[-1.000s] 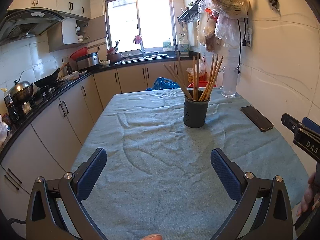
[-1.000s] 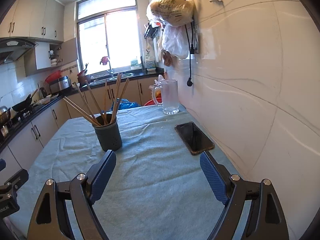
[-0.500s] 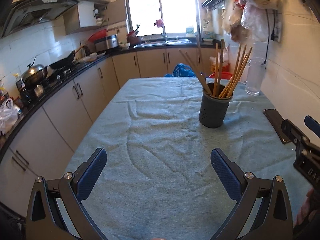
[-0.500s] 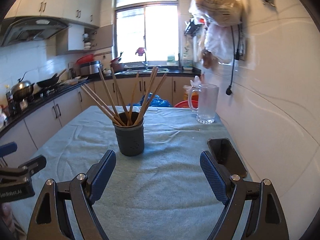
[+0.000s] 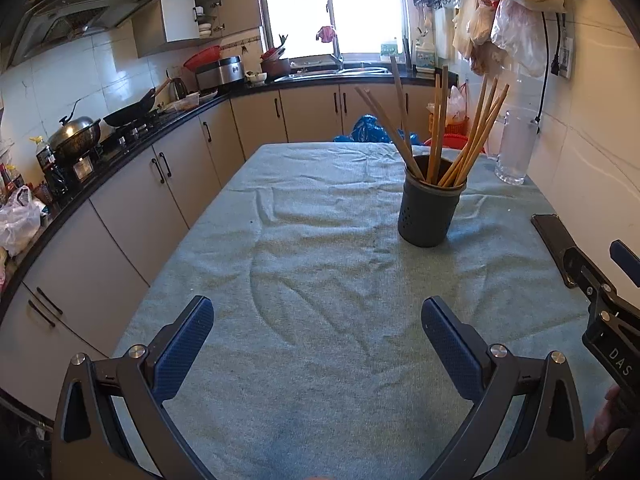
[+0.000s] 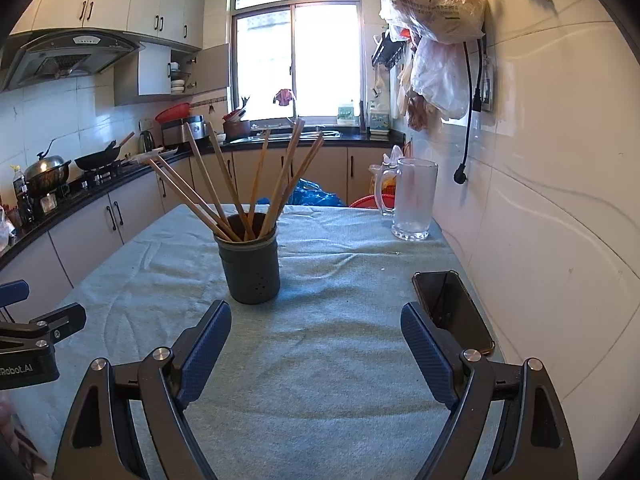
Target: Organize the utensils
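Left gripper (image 5: 317, 325) and right gripper (image 6: 316, 331): black frames, silver screws, textured blue pads (image 5: 183, 346); white lettering at 9 o'clock.

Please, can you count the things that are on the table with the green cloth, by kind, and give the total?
Chopsticks: 8, as far as the overlap lets me tell
Chopstick holder: 1
Glass mug: 1
Phone: 1
Total: 11

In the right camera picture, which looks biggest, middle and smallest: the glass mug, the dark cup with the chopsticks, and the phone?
1. Phone, though it lies nearest the camera, which inflates it.
2. Dark cup.
3. Glass mug, farthest away.
The cup and the mug look close in size, so their order is unsure.
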`<state>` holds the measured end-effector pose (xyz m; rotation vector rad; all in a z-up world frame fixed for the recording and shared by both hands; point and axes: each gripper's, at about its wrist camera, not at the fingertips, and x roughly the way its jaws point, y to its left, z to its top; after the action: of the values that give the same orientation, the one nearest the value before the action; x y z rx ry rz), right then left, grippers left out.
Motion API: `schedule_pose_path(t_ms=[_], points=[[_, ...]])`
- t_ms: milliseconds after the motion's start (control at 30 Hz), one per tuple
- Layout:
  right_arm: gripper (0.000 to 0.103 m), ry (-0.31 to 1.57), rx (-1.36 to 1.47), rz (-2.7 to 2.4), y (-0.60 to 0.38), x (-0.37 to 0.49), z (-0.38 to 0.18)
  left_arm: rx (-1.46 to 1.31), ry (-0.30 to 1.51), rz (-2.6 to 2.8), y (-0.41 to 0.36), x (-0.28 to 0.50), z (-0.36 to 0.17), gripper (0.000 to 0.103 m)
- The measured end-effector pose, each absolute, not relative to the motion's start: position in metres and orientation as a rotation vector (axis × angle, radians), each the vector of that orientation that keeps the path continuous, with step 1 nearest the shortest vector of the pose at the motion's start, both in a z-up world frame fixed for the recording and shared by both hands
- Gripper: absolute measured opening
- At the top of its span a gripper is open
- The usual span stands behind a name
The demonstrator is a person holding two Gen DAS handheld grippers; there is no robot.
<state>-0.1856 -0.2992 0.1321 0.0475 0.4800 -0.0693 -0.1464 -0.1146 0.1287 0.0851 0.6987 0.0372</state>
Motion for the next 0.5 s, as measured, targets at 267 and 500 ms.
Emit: schedule_pose_path(t_ms=[267, 500], points=[[0.091, 0.436, 0.042, -0.070, -0.273, -0.213, 0.153, 0.054, 0.631, 0.005, -0.094, -0.182, 0.145, 0.103], [0.093, 0.395, 0.026, -0.088, -0.240, -0.247, 0.169, 0.048, 0.512, 0.002, -0.063, -0.225, 0.167, 0.103]])
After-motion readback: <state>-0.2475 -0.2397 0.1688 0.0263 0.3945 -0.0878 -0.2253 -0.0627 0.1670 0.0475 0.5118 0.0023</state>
